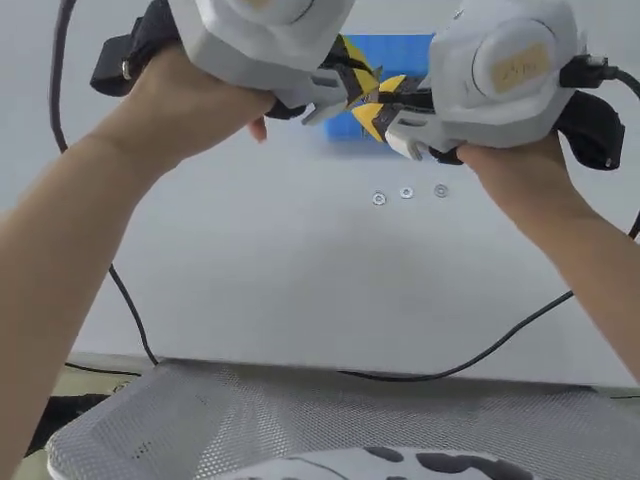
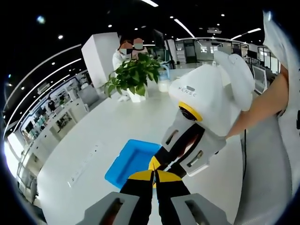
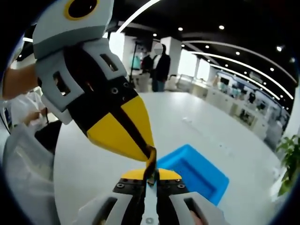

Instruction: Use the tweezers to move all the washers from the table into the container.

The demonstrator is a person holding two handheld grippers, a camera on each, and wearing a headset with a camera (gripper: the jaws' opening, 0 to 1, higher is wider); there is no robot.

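At the top of the head view, the left gripper (image 1: 352,78) and right gripper (image 1: 382,112) met tip to tip. Each had its jaws pressed together on a thin dark strip, apparently the tweezers (image 3: 151,165), in front of the blue container (image 1: 400,48). Three washers (image 1: 406,193) lay in a left-to-right row on the table (image 1: 250,290), below the tips and nearer the right gripper.

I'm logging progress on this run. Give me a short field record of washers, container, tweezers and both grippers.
washers: three, in a row on the table
container: blue, no washers seen inside
tweezers: likely the thin dark strip between both grippers' jaws
left gripper: shut on tweezers
right gripper: shut on tweezers, tip to tip with left
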